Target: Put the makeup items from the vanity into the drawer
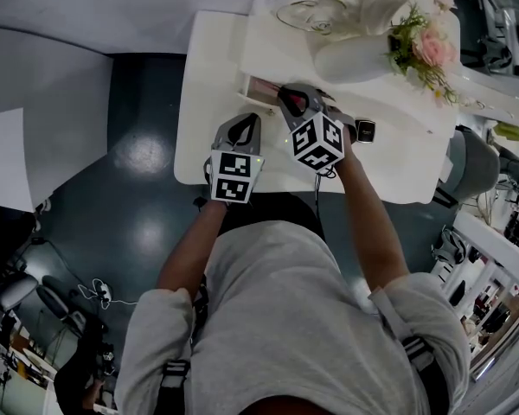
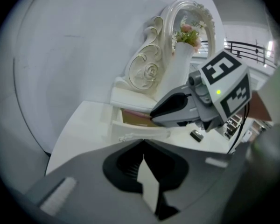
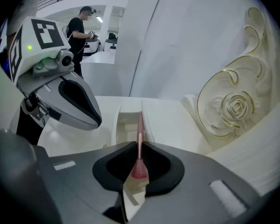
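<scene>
In the right gripper view, a pink makeup brush [image 3: 140, 125] is seen clamped between the jaws of the right gripper [image 3: 140, 144]. Its bristles are lodged in the hollow behind the jaw tips, and its slim handle is pointed forward, up the frame, over the open drawer [image 3: 124, 121]. This grip is given by that view alone: in the head view the brush cannot be made out under the gripper's grey shell, and only the gripper's tip is seen above the drawer's pinkish inside, at upper centre. In the left gripper view, the jaws of the left gripper [image 2: 143, 143] are seen pressed together tip to tip with nothing between them, just short of the drawer's ornamented front. A small dark item [image 1: 364, 130] is shown lying on the white vanity [image 1: 209, 102], at the right of the right gripper; it also appears in the left gripper view but not in the right gripper view. Farther back, a white vase [image 1: 355, 60] with pink flowers [image 1: 426, 46] is set before the carved mirror frame [image 2: 147, 69]. A standing person [image 3: 79, 31] is seen at upper left only in the right gripper view.
</scene>
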{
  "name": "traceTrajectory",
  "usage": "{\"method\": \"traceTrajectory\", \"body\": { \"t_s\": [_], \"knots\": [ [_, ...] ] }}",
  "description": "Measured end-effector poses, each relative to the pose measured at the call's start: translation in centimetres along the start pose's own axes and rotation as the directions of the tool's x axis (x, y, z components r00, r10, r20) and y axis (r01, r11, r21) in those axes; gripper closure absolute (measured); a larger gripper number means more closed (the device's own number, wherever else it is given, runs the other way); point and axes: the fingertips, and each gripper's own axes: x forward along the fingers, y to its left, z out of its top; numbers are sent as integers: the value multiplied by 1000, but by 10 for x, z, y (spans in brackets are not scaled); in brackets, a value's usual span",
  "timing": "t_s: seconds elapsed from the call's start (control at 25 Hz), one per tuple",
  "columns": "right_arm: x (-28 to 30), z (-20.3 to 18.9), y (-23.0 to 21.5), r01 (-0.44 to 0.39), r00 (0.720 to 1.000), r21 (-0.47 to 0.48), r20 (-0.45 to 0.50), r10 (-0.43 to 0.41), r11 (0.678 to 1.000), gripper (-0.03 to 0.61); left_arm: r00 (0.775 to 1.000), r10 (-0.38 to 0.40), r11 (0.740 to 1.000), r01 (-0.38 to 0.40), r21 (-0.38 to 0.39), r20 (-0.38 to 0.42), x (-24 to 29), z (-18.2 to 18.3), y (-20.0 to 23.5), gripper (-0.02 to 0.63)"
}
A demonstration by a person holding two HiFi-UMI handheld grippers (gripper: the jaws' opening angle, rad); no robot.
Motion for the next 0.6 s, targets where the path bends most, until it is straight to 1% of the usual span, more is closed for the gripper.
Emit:
{"method": "traceTrajectory", "body": {
  "t_s": [0.28, 0.6],
  "knots": [
    [1, 2, 0, -10, 1000, 3, 21, 10, 1000, 531, 1000, 19, 1000, -19, 3, 1, -2, -2, -5, 611],
    [-5, 2, -2, 3, 999, 24, 47, -4, 1000, 511, 999, 33, 999, -33, 2, 3, -5, -4, -16, 611]
  ]
}}
